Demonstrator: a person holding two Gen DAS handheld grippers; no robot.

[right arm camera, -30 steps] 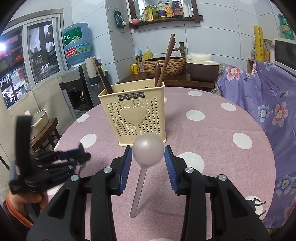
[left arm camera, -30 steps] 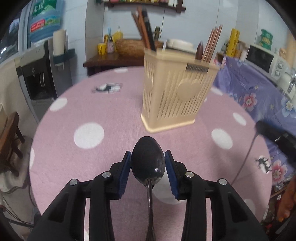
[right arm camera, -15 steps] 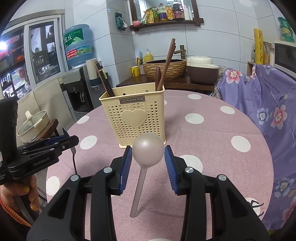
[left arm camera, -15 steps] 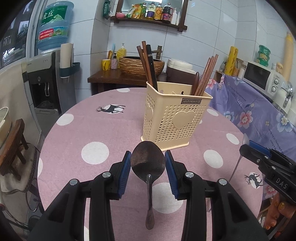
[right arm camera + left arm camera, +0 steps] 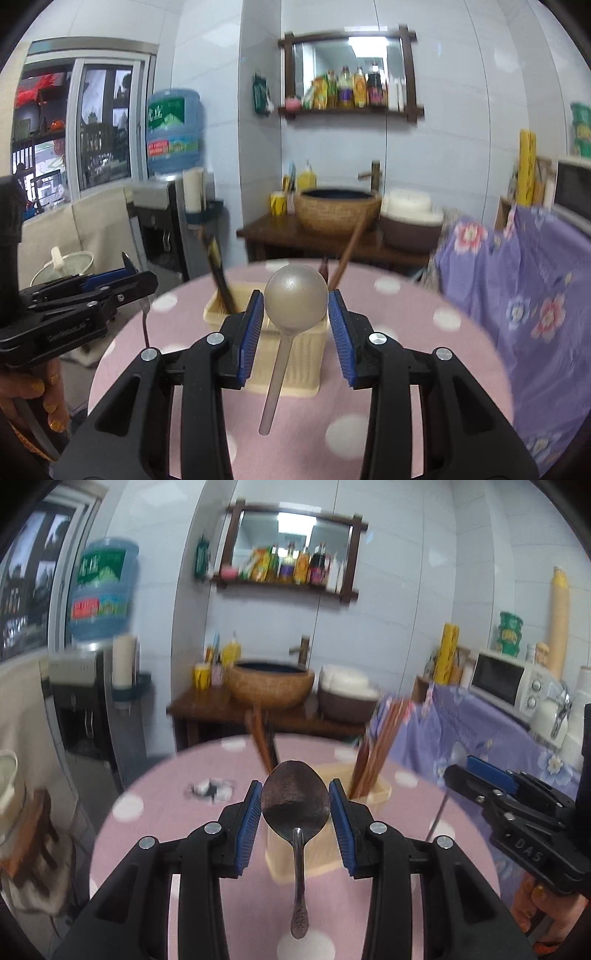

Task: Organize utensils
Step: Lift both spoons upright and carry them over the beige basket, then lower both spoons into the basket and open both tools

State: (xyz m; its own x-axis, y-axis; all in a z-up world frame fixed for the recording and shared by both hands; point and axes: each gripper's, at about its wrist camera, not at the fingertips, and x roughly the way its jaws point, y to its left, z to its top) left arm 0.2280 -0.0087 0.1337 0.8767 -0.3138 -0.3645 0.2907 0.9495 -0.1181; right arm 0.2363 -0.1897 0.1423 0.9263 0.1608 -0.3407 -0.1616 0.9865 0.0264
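We've got both tongs clamped on spoon bowls, handles hanging down: left tongs [image 5: 295,808] on the metal spoon [image 5: 295,801], right tongs [image 5: 295,321] on the pale spoon [image 5: 295,301], each just before and above the cream holder [image 5: 291,373].
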